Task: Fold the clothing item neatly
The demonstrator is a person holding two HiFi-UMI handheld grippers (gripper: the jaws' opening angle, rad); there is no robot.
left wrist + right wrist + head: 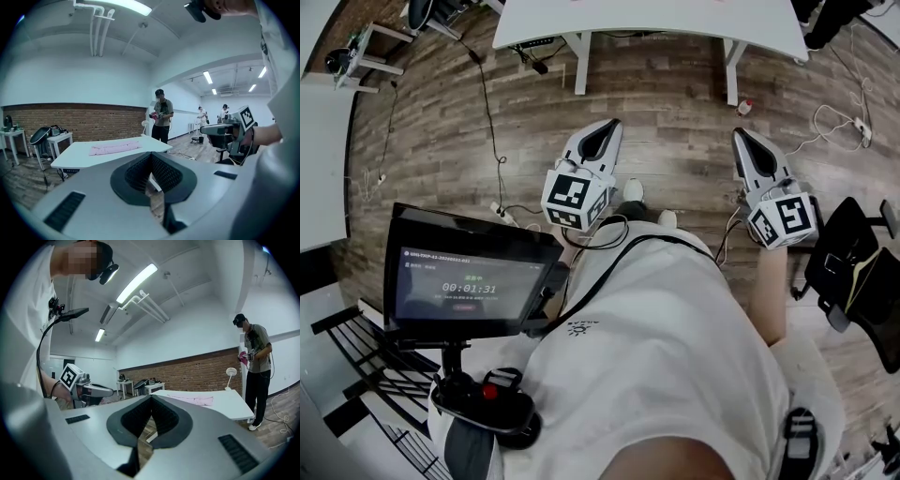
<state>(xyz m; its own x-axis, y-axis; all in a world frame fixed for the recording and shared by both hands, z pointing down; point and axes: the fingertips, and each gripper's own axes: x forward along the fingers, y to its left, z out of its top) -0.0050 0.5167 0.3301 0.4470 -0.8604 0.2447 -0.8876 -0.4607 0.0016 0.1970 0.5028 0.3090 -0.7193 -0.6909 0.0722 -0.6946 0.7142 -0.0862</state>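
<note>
The left gripper (151,158) and the right gripper (151,400) both have their jaws closed together, and nothing is between them. The pink garment (116,148) lies as a long flat strip on the white table (75,158), well apart from both grippers and touched by neither.

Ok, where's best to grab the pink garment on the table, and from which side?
Probably its two short ends, one for the left tongs, one for the right tongs, coming in low over the near long edge of the white table. The pink garment lies flat there as a long narrow strip, so end grips should keep it straight. Hems are too small to see.
</note>
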